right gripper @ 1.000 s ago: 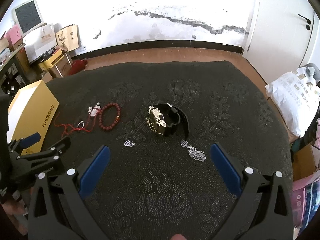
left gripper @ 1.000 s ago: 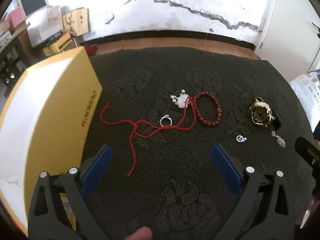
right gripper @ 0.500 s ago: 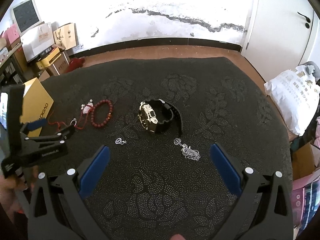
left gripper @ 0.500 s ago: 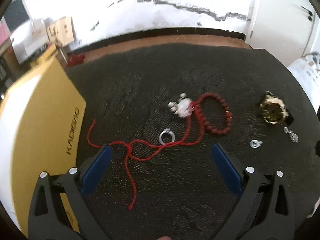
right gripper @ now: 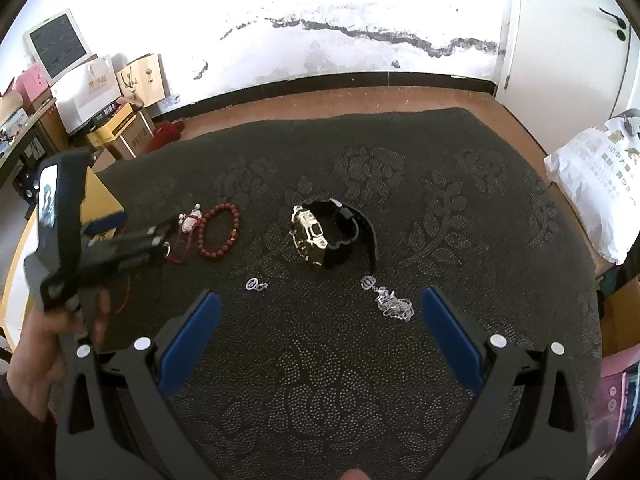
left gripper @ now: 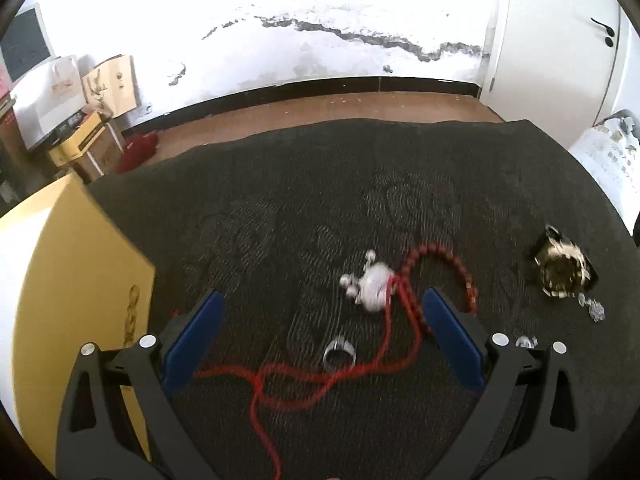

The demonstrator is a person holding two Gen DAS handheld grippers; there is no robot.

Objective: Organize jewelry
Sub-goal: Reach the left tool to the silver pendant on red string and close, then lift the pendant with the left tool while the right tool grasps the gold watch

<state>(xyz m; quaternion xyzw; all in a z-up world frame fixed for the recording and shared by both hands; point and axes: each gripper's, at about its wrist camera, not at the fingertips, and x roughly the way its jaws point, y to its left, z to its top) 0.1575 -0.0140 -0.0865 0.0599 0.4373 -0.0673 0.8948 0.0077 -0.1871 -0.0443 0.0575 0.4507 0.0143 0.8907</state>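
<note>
Left gripper (left gripper: 320,332) over red-cord necklace; both grippers empty, jaws wide.

On the dark patterned cloth (right gripper: 320,380): one yellow cardboard box (left gripper: 72,280) at 9 o'clock, one black-and-gold watch (right gripper: 316,236), one red bead bracelet (right gripper: 218,232), one red-cord necklace with pale pendant (left gripper: 372,288), one silver chain (right gripper: 390,304), one silver ring (left gripper: 339,354), one small silver charm (right gripper: 256,284). Right gripper (right gripper: 320,332) hovered wide, empty. Risk: cord crosses bracelet; lifting might drag both, or snag the ring.

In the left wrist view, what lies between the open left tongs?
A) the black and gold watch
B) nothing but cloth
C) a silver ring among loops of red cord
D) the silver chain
C: the silver ring sits amid the red cord between the left tongs; the watch lies off to the right.
</note>
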